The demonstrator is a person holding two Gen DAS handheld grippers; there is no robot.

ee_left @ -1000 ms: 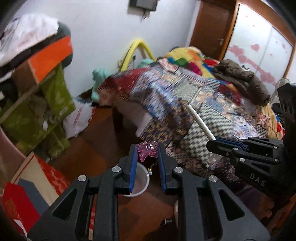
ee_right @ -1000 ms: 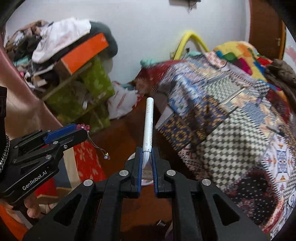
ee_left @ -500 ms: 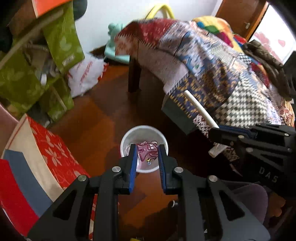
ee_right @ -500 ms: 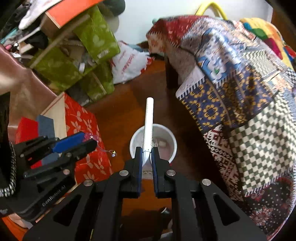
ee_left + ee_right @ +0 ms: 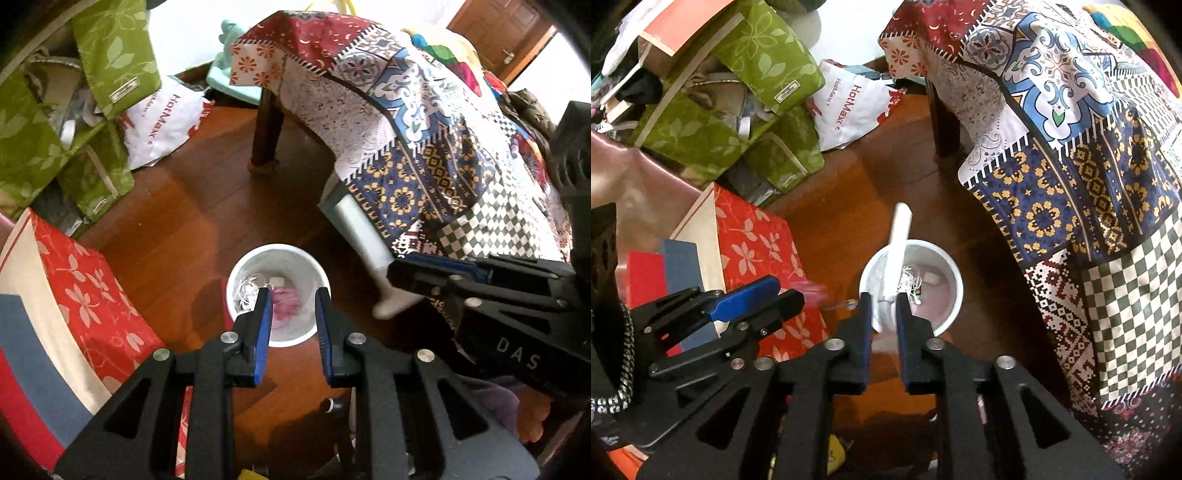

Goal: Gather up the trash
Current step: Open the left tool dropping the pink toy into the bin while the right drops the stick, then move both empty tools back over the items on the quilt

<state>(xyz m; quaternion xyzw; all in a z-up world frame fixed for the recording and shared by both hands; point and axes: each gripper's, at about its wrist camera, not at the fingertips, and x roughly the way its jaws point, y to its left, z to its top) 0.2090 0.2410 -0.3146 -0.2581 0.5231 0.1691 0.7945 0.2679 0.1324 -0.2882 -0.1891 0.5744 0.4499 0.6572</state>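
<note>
A small white bin (image 5: pixel 236 280) stands on the wooden floor, with white cord and scraps inside. My left gripper (image 5: pixel 291 299) hangs right over it, shut on a pink charm (image 5: pixel 284 308) that shows blurred between the blue pads. In the right wrist view the charm (image 5: pixel 812 286) sits at that gripper's tip with its chain dangling. My right gripper (image 5: pixel 883 299) is also above the bin (image 5: pixel 955 295). Its jaws are opening, and the white pen (image 5: pixel 897 251) stands loose and blurred between them, tilting into the bin.
A bed with a patchwork quilt (image 5: pixel 424 158) and a dark wooden leg (image 5: pixel 266 129) fills the right side. A red floral box (image 5: pixel 74 288), green fabric boxes (image 5: pixel 713 122) and a white shopping bag (image 5: pixel 849 107) crowd the left.
Both grippers came down and tilted over the bin. The right jaws parted and the pen came loose. The left jaws kept the pink charm.
</note>
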